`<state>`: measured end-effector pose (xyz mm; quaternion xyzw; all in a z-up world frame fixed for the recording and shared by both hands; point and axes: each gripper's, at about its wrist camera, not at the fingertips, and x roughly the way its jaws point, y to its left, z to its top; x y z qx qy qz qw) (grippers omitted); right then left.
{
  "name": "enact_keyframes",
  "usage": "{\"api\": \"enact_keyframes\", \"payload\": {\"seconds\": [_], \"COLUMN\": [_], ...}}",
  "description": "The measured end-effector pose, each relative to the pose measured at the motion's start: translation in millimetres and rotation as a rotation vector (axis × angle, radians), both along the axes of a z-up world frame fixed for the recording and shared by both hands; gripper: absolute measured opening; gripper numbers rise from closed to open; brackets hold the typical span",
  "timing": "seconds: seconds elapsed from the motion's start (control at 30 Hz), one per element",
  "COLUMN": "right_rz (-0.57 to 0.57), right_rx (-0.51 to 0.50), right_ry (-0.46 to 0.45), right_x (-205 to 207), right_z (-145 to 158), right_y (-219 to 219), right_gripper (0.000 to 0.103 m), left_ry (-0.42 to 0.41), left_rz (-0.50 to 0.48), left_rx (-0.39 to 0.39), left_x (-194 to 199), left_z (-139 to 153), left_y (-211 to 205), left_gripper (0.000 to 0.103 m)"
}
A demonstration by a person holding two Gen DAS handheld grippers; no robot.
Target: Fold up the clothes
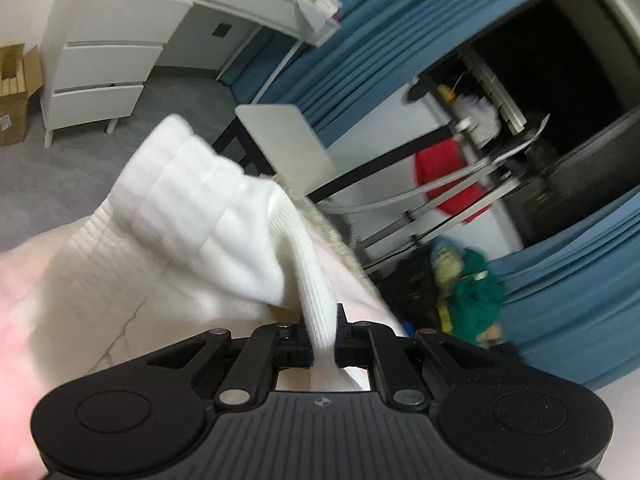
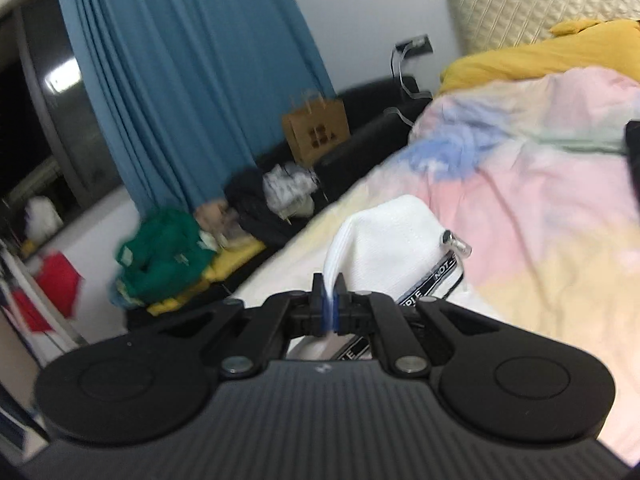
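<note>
A white knitted garment hangs bunched up in front of my left gripper, which is shut on a ribbed strip of it. In the right wrist view my right gripper is shut on another edge of the same white garment. That part carries a black-and-white lettered band and a metal zip pull. The garment is lifted above the pastel bedspread. Both views are smeared by motion.
White drawers and a cardboard box stand at the far left. Blue curtains, a green plush toy, a brown paper bag and a yellow blanket lie around the bed.
</note>
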<state>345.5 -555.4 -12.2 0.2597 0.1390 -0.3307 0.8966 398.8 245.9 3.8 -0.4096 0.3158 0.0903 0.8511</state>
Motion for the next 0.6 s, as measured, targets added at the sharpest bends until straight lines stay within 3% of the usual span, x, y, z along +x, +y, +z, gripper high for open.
{"api": "enact_keyframes", "payload": {"seconds": [0.13,0.2,0.37,0.43,0.5,0.6], "right_rz": [0.003,0.011,0.12,0.141,0.151,0.148], "right_rx": [-0.11,-0.107,0.014,0.101,0.19,0.257], "right_ry": [0.151,0.199,0.2,0.147,0.079,0.011], "right_x": [55,67,60,42,18,-24], "right_z": [-51,-75,-97,-90,-82,-69], "right_y": [4,2,-16,-25,-32,-28], "right_gripper": [0.006,0.007,0.014,0.024,0.046,0.058], "left_ry": [0.098,0.147,0.118,0.091,0.055,-0.005], "left_rz": [-0.049,-0.079,-0.123,-0.165,-0.197,-0.242], "left_rx": [0.114,0.161,0.248,0.255,0.241,0.249], "left_x": [69,91,95,84,65,16], "left_z": [-58,-84,-87,-82,-77,-65], "left_y": [-20,-27,-38,-37,-36,-38], "left_gripper": [0.01,0.01,0.017,0.034,0.045,0.067]}}
